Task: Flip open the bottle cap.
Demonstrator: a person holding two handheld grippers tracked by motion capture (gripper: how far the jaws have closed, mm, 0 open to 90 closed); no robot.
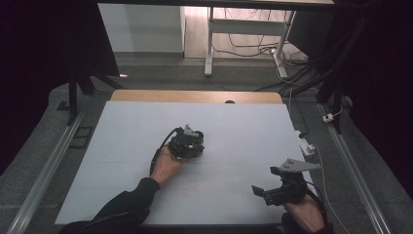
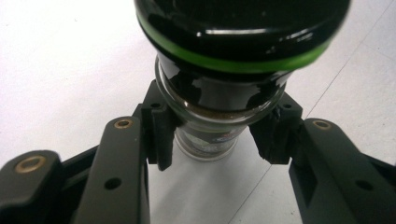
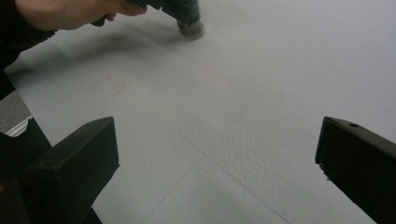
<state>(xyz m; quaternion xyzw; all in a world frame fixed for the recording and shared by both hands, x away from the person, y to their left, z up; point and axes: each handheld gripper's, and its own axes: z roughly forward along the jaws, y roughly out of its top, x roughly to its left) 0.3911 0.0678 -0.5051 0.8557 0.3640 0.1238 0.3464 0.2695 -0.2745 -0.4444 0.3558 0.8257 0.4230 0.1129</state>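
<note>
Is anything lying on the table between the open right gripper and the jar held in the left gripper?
Nothing: in the right gripper view, bare white table runs up to the jar.

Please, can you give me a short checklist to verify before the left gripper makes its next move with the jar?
1. Left gripper closed on the glass jar, jaws on both sides below the lid: ok.
2. Black lid with green ring seated on the jar: looks ok; tightness cannot tell.
3. Jar base touching the white table: cannot tell.
4. Right gripper open and holding nothing: ok.
5. Right gripper well away from the jar: ok.
</note>
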